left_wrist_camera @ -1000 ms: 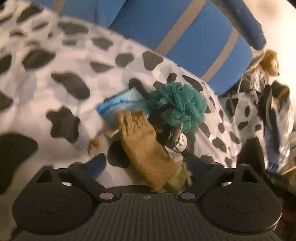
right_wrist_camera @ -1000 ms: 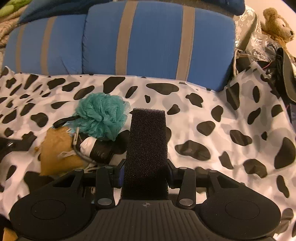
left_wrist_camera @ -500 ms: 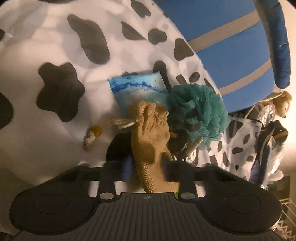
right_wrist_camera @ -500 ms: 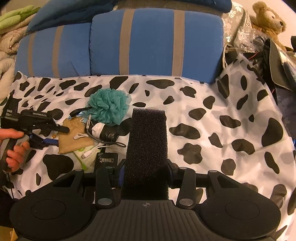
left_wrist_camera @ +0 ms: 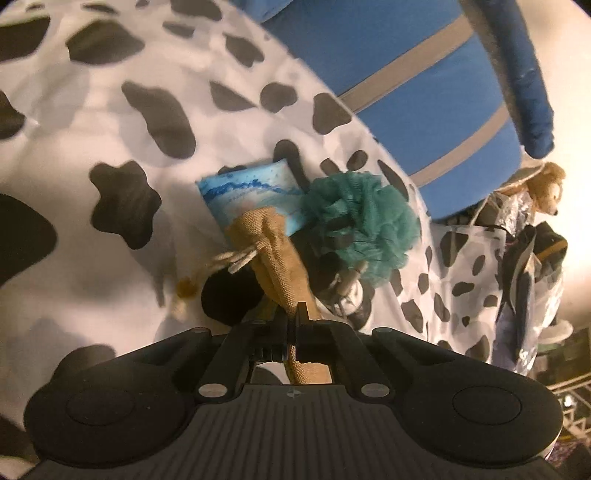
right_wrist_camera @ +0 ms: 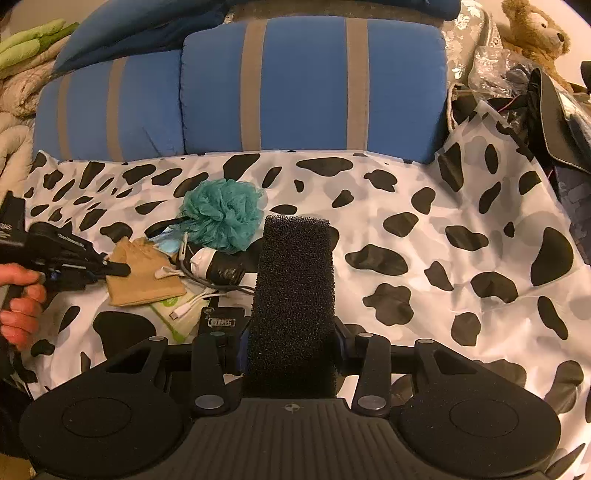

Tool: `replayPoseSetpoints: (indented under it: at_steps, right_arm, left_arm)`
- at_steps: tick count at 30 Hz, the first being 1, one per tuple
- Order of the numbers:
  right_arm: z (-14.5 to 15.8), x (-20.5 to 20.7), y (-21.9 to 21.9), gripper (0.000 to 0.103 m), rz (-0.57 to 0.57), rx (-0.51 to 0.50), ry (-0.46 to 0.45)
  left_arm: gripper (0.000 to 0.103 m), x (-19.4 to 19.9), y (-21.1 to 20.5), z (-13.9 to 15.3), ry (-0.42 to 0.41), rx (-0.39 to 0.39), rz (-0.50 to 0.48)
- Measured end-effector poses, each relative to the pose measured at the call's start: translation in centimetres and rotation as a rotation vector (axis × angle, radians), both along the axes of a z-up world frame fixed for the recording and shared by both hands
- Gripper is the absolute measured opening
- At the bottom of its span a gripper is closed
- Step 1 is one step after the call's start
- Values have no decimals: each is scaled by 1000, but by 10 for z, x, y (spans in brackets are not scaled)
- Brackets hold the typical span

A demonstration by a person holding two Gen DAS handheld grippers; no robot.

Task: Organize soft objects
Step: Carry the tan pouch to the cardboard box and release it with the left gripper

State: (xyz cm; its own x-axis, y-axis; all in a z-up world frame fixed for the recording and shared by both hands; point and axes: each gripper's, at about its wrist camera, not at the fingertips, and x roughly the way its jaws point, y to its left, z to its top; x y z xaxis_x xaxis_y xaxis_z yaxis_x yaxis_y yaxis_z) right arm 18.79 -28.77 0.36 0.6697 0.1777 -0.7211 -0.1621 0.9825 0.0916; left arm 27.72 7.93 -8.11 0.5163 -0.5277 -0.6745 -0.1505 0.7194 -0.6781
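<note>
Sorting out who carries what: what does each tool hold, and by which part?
The left tool pinches the burlap pouch at its near edge. The right tool grips the black foam block by its lower end.

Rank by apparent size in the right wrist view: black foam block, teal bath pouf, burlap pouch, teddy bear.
1. black foam block, though nearness to the camera inflates it
2. teal bath pouf and burlap pouch, about alike
3. teddy bear, partly cut off

Black foam block upright in right claw
</note>
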Motion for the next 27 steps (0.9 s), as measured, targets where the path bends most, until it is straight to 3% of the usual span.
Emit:
replayPoseSetpoints:
  at_steps: [10, 19, 27]
  right_arm:
    - [13, -18, 3, 44, 14, 68, 11]
    - [22, -61, 20, 45, 56, 102, 61]
    - [14, -107, 41, 45, 88, 151, 145]
  left_arm:
    - [3, -45, 0, 53, -86, 98, -38]
    - [3, -95, -21, 101, -140, 176, -136]
    - [3, -148, -53, 127, -174, 379, -266]
